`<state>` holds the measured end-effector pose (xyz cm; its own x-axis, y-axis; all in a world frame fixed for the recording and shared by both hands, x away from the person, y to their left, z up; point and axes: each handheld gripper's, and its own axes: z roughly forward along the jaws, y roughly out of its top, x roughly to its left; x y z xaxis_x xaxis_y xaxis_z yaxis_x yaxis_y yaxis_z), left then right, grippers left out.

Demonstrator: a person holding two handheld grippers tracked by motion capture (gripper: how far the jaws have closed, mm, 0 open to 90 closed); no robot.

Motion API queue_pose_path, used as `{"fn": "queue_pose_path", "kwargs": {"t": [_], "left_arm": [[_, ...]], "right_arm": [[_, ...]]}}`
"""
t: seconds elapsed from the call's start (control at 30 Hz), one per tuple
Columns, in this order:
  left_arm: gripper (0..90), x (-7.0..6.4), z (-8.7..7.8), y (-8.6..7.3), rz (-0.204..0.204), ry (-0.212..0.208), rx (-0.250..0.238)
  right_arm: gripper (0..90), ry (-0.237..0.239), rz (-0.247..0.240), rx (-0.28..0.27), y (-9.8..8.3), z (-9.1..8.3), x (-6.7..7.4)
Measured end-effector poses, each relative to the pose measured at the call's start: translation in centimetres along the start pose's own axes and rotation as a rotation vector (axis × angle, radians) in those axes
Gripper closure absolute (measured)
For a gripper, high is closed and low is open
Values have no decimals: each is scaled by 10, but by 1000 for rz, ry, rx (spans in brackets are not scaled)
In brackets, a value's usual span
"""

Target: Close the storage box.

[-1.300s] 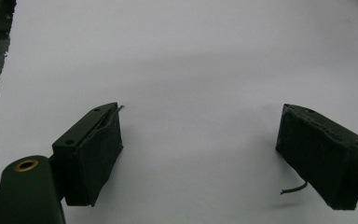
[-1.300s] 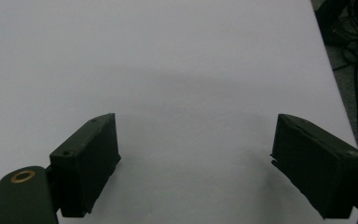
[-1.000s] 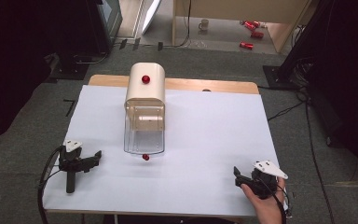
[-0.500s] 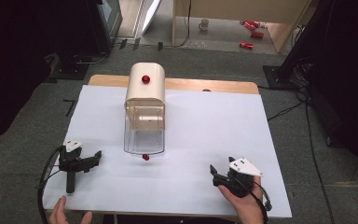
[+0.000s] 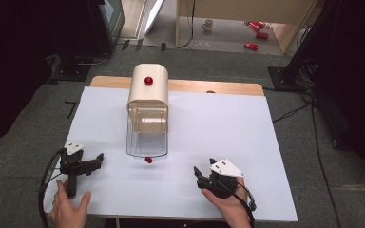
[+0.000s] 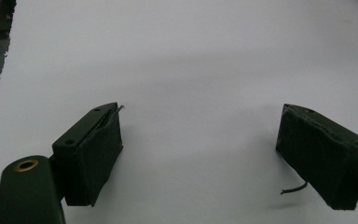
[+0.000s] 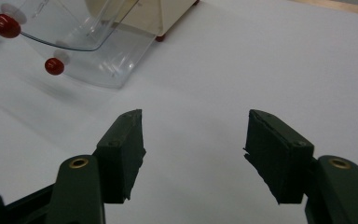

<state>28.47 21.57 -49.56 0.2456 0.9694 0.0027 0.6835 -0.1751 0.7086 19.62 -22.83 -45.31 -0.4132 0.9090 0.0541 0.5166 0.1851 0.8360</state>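
The clear lid (image 5: 146, 137), at eleven o'clock from the right gripper (image 5: 203, 174), looks light, slippery: pinch its red knob (image 5: 148, 160). Fingers spread on both, the right's just closing, empty.

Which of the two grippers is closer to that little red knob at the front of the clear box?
The right gripper, though not by much. It sits below and to the right of the red knob, jaws open toward it. The left gripper lies on the white sheet, farther off to the knob's left.

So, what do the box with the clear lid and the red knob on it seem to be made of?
The box looks like cream plastic, smooth and slightly glossy. Its lid seems clear plastic: the white table shows through it. The red knob looks glossy, with a highlight; plastic or painted wood, I cannot tell.
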Motion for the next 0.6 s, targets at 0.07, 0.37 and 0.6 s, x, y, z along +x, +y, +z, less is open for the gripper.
{"fn": "queue_pose_path", "kwargs": {"t": [0.07,0.37,0.6], "left_arm": [[142,0,0,0,0,0,0],[142,0,0,0,0,0,0],[142,-1,0,0,2,5,1]], "right_arm": [[392,1,-5,-2,2,3,6],[477,40,-25,-25,11,12,28],[528,80,-28,-49,18,20,47]]}}
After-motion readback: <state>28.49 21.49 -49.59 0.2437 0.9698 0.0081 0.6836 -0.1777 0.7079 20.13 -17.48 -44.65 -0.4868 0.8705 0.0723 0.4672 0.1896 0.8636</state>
